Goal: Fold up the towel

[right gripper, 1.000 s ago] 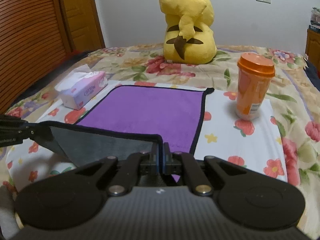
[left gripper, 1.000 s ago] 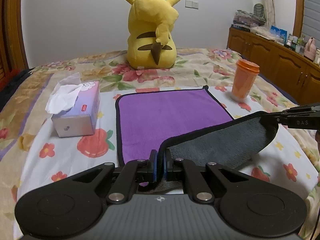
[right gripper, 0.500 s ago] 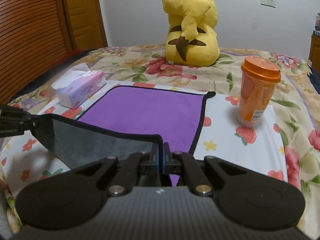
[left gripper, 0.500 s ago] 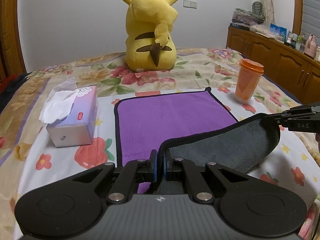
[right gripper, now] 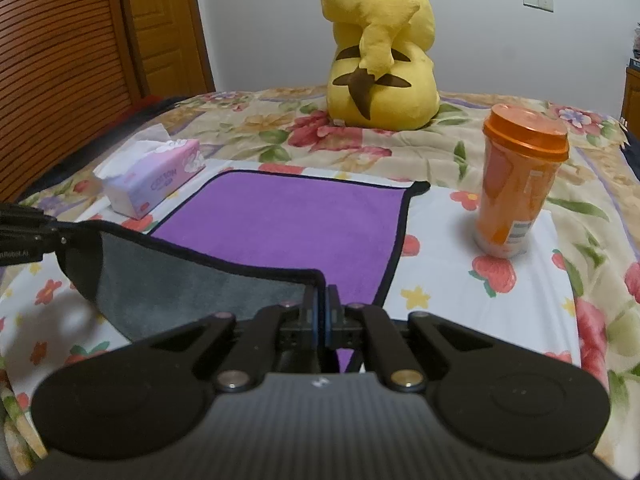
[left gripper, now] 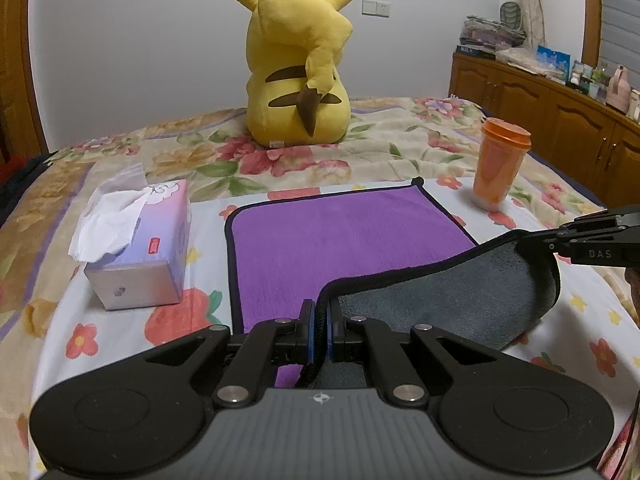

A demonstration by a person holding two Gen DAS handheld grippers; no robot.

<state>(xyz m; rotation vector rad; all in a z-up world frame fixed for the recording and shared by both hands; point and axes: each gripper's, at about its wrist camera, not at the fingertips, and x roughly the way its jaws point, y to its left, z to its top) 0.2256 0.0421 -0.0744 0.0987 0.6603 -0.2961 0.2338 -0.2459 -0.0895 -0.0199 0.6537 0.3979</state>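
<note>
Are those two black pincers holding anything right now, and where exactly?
Yes. Each tool is shut on a near corner of the purple towel: the left tool and the right tool, lifting its grey underside.

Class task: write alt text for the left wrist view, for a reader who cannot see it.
The left gripper and right gripper each pinch a near corner of a purple towel, lifting its grey underside off a floral bed. A tissue box, orange cup and yellow plush toy sit around it.
</note>
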